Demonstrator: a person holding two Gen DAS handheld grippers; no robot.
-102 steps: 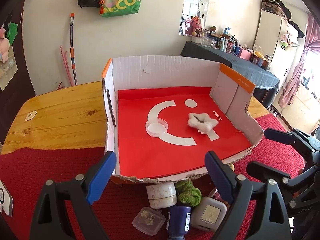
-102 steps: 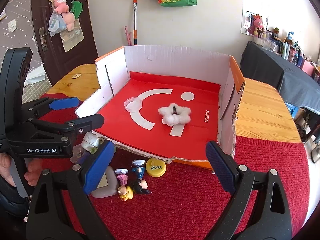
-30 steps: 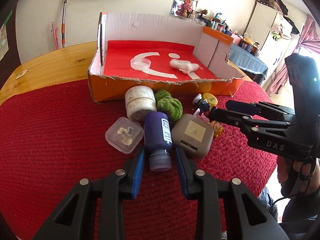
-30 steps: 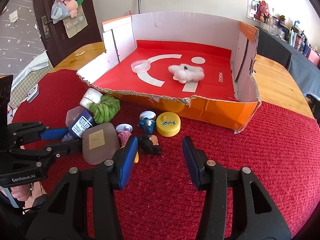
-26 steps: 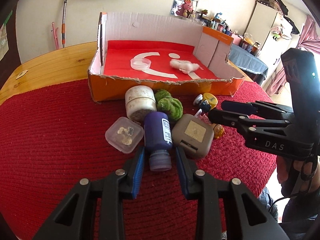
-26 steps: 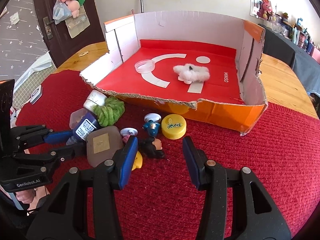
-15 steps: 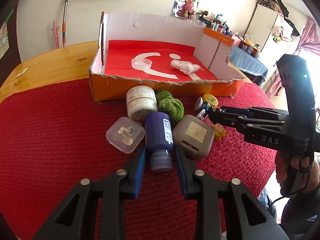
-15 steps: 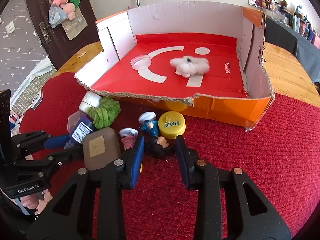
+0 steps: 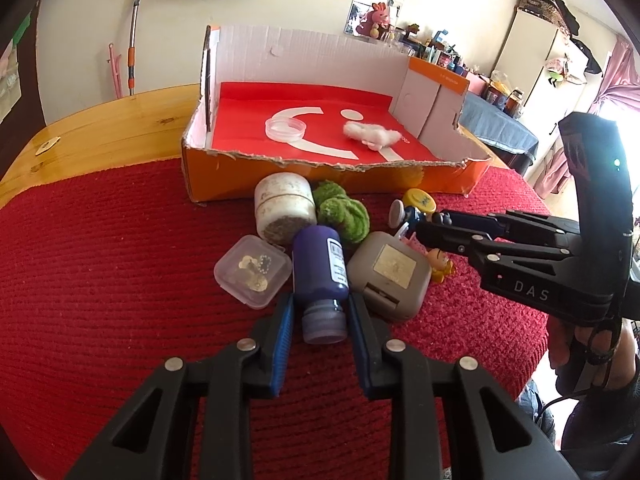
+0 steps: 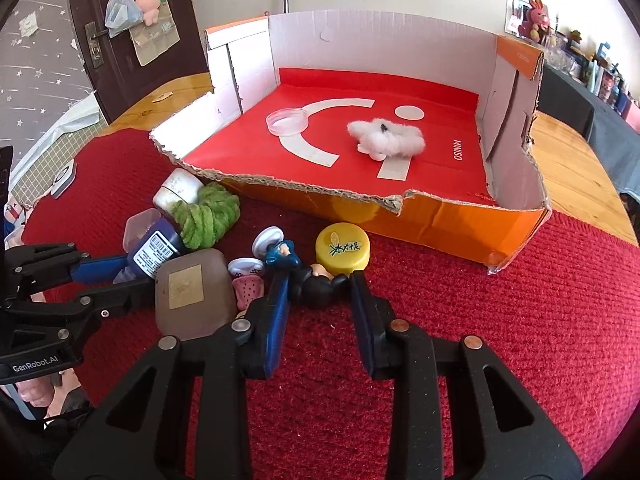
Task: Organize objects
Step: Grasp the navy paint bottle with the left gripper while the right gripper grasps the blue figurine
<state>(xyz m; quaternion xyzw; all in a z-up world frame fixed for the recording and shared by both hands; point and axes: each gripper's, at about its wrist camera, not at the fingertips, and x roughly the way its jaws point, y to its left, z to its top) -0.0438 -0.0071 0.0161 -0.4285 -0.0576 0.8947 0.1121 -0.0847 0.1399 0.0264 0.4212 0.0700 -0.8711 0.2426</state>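
Landmark: orange cardboard box (image 9: 328, 178), open-topped, on the red cloth (image 9: 120, 280).
Left gripper (image 9: 320, 320): pressed onto the purple bottle (image 9: 320, 264), blue pads on either side of its cap end; the bottle lies on its side in front of the box, base toward it.
Right gripper (image 10: 318, 284): jaws closing around the dark-haired figurine (image 10: 318, 280), which lies between the pads, in front of the box's torn front wall.
Beside the bottle: clear plastic case (image 9: 252, 272) on one side, grey square case (image 9: 390, 274) on the other, both touching it.
Nearer the box: white jar (image 9: 284, 206) and green yarn bundle (image 9: 340, 212), just in front of its wall.
Near the figurine: yellow cap (image 10: 342, 248), closer to the box.
Inside the box: clear round lid (image 10: 288, 120) and white fluffy toy (image 10: 386, 138) on the red liner.
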